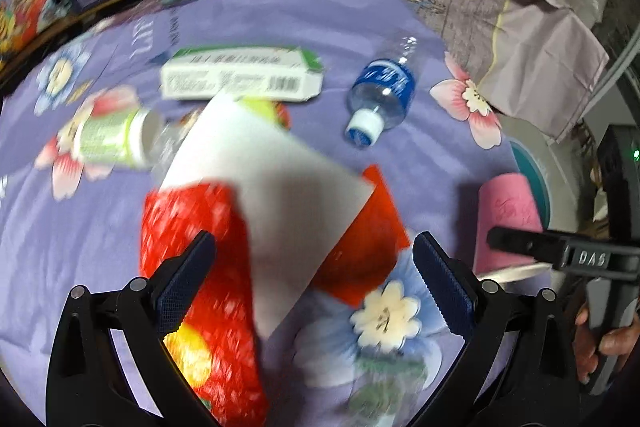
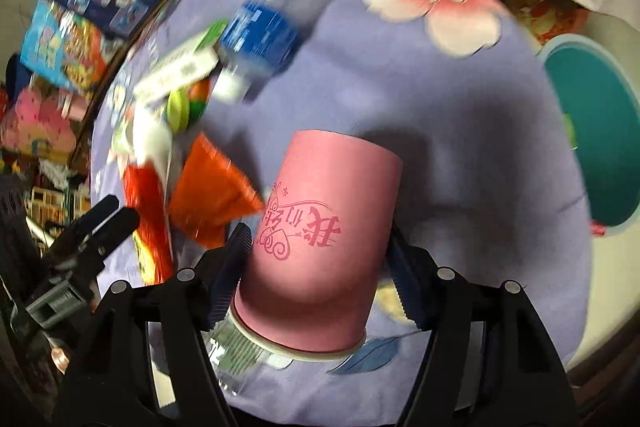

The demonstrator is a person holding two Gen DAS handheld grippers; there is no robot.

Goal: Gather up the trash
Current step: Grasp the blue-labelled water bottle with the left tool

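Above the floral cloth [image 2: 400, 87], right gripper [image 2: 320, 267] angled steeply down, clamped on pink cup [image 2: 320, 227].

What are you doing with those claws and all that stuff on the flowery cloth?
A person is collecting trash with a claw in each hand. The right claw has its pads against a pink paper cup. The left claw is open above a red wrapper and a white sheet. A water bottle and a white carton lie further back on the cloth.

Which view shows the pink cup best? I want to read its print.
The right wrist view: the pink cup fills the centre between the jaws, print facing the camera. The left wrist view catches only its side at the right edge.
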